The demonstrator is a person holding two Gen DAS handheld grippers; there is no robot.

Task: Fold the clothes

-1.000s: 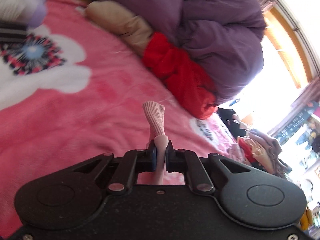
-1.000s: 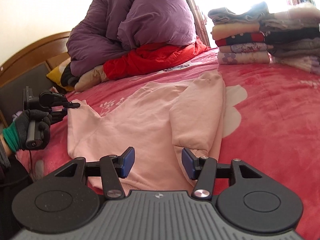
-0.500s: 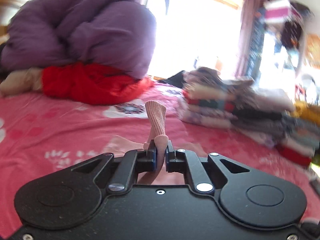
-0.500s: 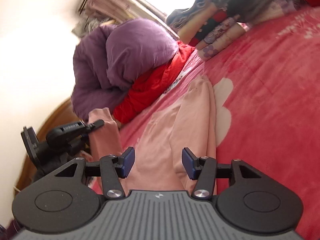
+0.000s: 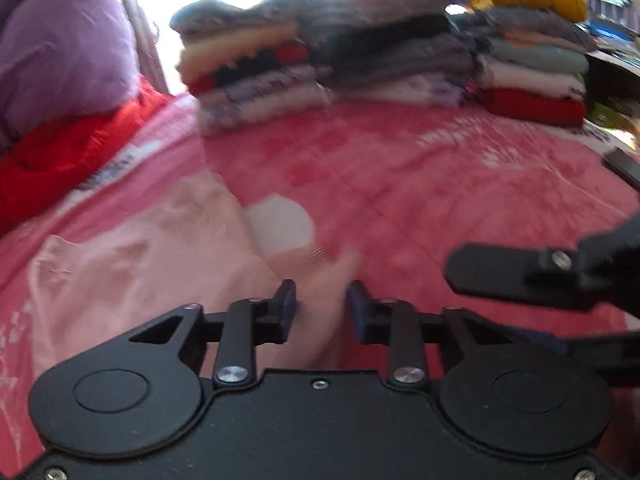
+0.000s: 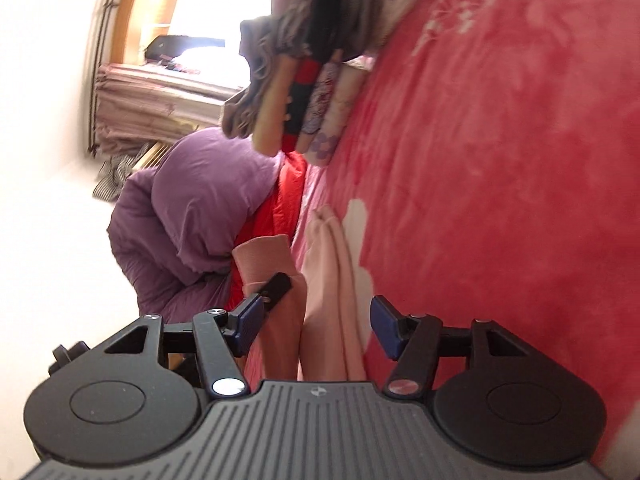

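Observation:
A light pink sweatshirt [image 5: 132,264] lies on the red-pink blanket [image 5: 440,184]. My left gripper [image 5: 320,312] is open just above it, with a pink sleeve [image 5: 324,300] lying loose between the jaws. My right gripper [image 6: 316,324] is open, rolled on its side, low over the sweatshirt [image 6: 332,304]. In the right wrist view the left gripper's finger [image 6: 274,288] shows against a raised pink sleeve cuff [image 6: 264,256]. In the left wrist view part of the right gripper [image 5: 532,276] sits at the right.
Stacks of folded clothes [image 5: 360,52] line the far side of the bed. A purple duvet [image 5: 60,52] and a red garment [image 5: 68,140] are heaped at the left. A window with curtains [image 6: 160,92] is behind.
My left gripper swung right over the sweatshirt with the sleeve and has opened, letting the sleeve go. My right gripper has rolled onto its side and stays open.

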